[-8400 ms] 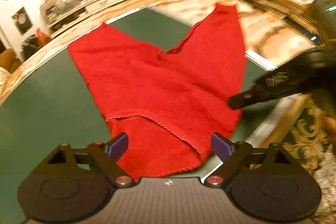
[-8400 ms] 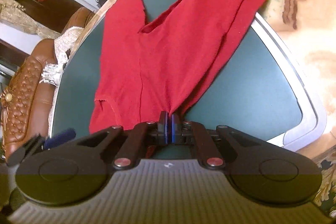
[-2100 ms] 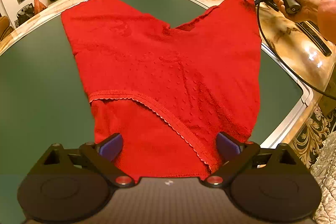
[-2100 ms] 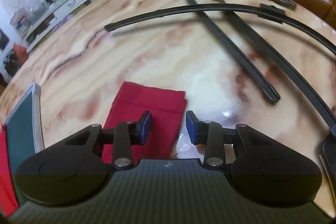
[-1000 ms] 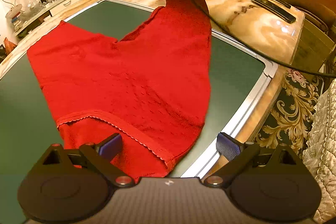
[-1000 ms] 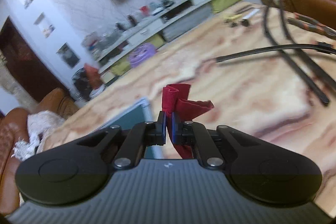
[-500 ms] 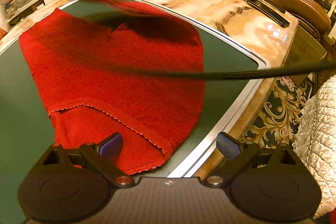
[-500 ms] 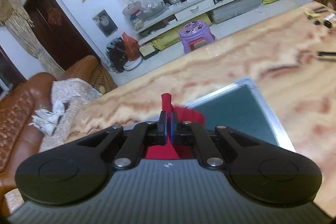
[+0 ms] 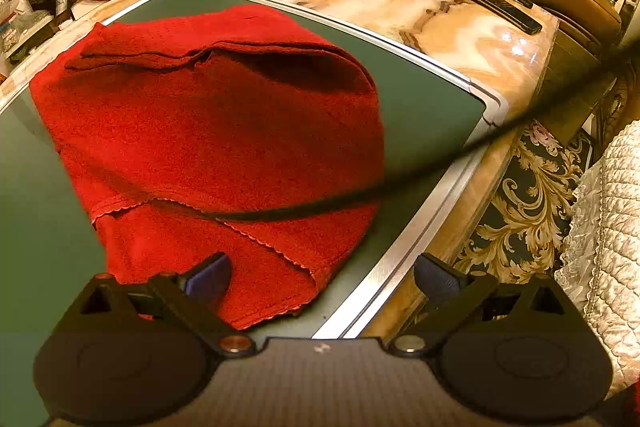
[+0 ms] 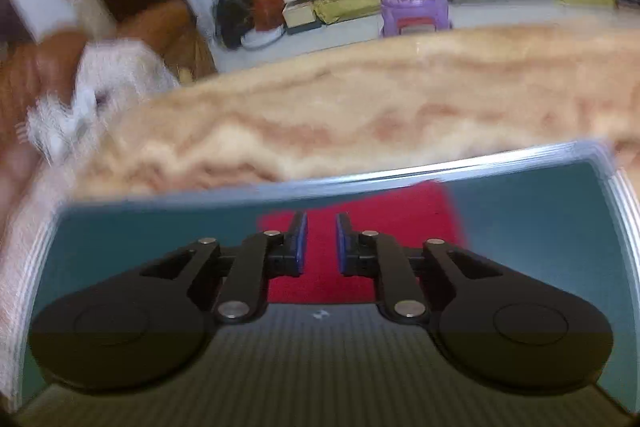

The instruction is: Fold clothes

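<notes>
Jaws just opening, right gripper [image 10: 321, 241] above red garment [image 10: 360, 219].

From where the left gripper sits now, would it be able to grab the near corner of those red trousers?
Probably yes. The left gripper is wide open just above the near hem of the red trousers, which lie on the green mat. Only a thin black cable crosses farther out, not between them.

No legible text anywhere.
</notes>
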A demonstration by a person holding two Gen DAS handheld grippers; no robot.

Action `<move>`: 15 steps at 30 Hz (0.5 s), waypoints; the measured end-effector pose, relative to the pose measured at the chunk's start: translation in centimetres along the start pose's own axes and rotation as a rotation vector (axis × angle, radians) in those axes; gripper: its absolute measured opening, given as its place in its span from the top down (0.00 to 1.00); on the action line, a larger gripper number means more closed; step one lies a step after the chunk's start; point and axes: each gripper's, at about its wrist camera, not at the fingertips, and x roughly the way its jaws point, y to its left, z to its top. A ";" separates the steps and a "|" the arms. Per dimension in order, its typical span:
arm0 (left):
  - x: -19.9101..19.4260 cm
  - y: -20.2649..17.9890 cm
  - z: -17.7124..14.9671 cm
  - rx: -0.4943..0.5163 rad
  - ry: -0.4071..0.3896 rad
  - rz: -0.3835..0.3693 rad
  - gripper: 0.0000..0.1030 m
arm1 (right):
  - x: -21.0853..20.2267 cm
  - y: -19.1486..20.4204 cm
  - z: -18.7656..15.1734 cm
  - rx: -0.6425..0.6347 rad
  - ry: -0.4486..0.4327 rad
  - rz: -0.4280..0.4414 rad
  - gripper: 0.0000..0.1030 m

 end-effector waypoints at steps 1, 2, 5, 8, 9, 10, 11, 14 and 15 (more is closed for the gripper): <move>0.0 0.0 0.0 -0.002 0.001 0.001 0.02 | -0.5 -0.5 -0.3 -0.049 0.007 0.001 0.82; 0.0 0.0 0.0 -0.005 0.001 0.002 0.01 | -0.7 -1.0 -0.8 -0.088 0.018 0.004 0.82; 0.1 -0.1 0.1 -0.006 0.004 0.006 0.01 | -0.4 -1.3 -2.5 -0.186 0.057 0.014 0.82; 0.2 -0.1 0.2 -0.006 0.007 0.007 0.00 | 0.7 -0.6 -4.4 -0.257 0.105 0.006 0.82; 0.3 -0.1 0.2 -0.006 0.008 0.008 0.00 | 1.1 -0.5 -4.7 -0.259 0.116 -0.001 0.82; 0.3 -0.1 0.2 -0.004 0.009 0.010 0.00 | 1.5 -0.4 -4.8 -0.253 0.124 -0.007 0.82; 0.4 -0.2 0.3 -0.002 0.009 0.010 0.00 | 1.8 -0.3 -4.9 -0.248 0.132 -0.014 0.82; 0.3 -0.1 0.2 -0.002 0.008 0.007 0.00 | 2.5 -0.3 -5.1 -0.221 0.145 -0.029 0.82; 0.3 -0.1 0.2 -0.002 0.008 0.007 0.00 | 2.5 -0.3 -5.1 -0.215 0.144 -0.033 0.82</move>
